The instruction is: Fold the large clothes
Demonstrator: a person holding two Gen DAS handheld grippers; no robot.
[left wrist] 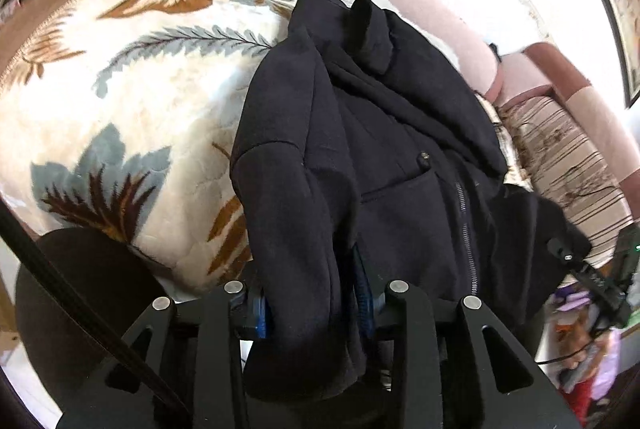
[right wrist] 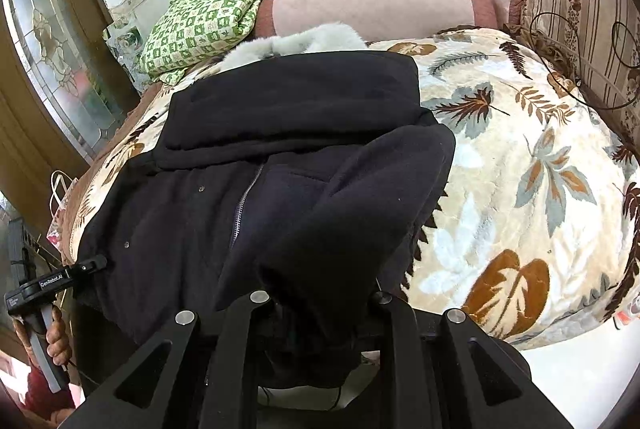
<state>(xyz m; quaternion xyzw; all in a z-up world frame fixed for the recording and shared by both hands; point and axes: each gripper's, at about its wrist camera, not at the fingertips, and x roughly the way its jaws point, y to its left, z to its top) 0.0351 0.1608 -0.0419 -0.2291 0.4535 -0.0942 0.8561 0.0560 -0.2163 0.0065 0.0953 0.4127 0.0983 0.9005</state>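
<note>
A: Black fleece fills both views. What is it?

B: A zip-front coat (right wrist: 192, 213) with a pale fur-trimmed hood, lying on a cream blanket (right wrist: 520, 165) printed with brown and grey leaves.

A: Where are the grippers?

B: Both are at the coat's near edge. The left gripper (left wrist: 316, 309) clamps a hanging fold of sleeve between its blue-padded fingers (left wrist: 260, 317). The right gripper (right wrist: 320, 309) grips a bunched sleeve that drapes over the coat's front, beside the zip (right wrist: 246, 199).

A: What else sits around the coat?

B: A green checked cloth (right wrist: 200, 25) lies past the hood, against a pink sofa back (right wrist: 380, 5). A striped cushion (right wrist: 580, 21) stands on the far side of the blanket from the coat.
</note>
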